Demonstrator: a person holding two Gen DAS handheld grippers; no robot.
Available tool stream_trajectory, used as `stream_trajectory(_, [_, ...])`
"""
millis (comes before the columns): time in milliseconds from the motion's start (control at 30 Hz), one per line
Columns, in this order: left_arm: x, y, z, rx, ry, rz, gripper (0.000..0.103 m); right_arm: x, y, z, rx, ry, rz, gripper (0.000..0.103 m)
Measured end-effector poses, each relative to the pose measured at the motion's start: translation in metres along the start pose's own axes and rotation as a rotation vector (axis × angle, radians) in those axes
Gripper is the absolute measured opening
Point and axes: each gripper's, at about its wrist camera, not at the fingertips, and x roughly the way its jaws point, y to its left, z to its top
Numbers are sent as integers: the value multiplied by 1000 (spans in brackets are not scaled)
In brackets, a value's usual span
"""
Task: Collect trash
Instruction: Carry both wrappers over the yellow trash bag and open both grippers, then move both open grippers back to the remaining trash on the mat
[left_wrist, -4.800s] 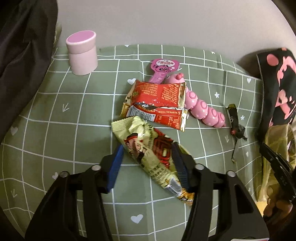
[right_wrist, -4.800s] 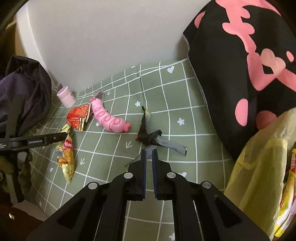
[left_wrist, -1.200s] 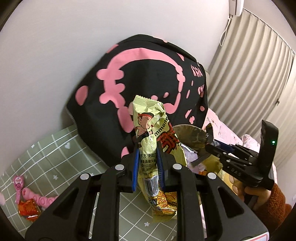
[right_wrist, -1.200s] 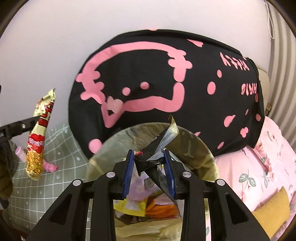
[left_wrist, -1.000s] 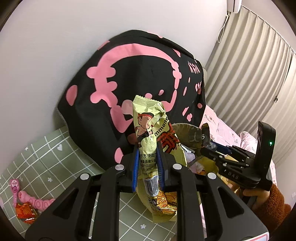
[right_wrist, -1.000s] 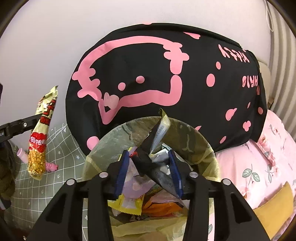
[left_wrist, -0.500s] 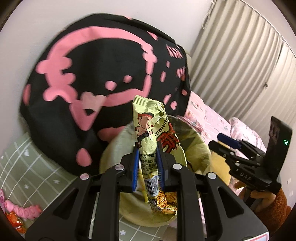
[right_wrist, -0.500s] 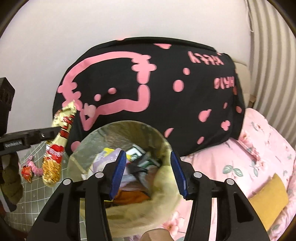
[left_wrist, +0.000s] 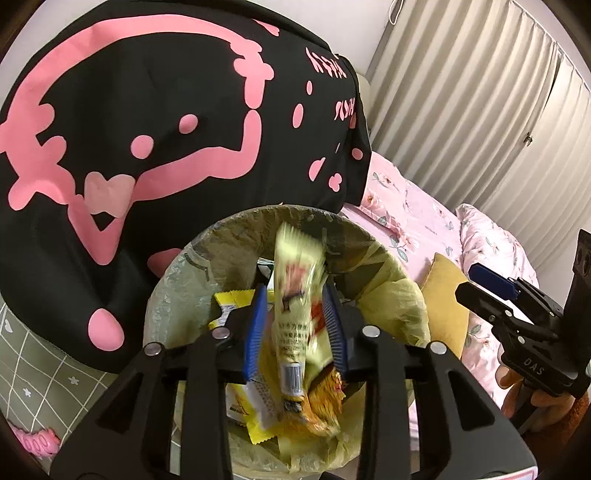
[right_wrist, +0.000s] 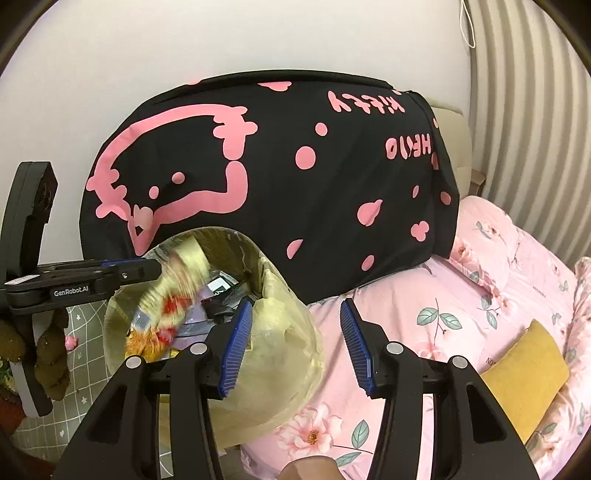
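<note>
Dangling blurred between parted left fingers (left_wrist: 255, 332), yellow wrapper (left_wrist: 297, 295) above bin (left_wrist: 177, 280)

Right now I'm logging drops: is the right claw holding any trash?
No. The right claw stands open with nothing between its blue pads, beside the lined trash bin.

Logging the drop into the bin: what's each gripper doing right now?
Left gripper: open, yellow snack wrapper falling free.
Right gripper: open, empty.
</note>
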Motion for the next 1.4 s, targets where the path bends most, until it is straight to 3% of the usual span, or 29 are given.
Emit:
stream_trajectory(200, [-20,11,-6,-27,-20,29,38,7,13,6,-15,-6,39,47])
stream_trajectory(333, [-46,27,-13,-52,-80,67,46,13,38,12,-63,-14,69,47])
stream_trajectory(633, [-108,95,-56,-162,-173,285,48,33,120,21,-177,-14,213,47])
stream_trajectory(933, [-170,194,-137,-424,-193,463,48,53,223,-1,-338,55,371,47])
stream_trajectory(1233, [-238,259,-222,-653,-222,609,48,84,333,-46,-504,192,531,47])
stream_trajectory(1400, [-282,285,-261,-757,-242,708,48,97,407,-74,-646,257,662,47])
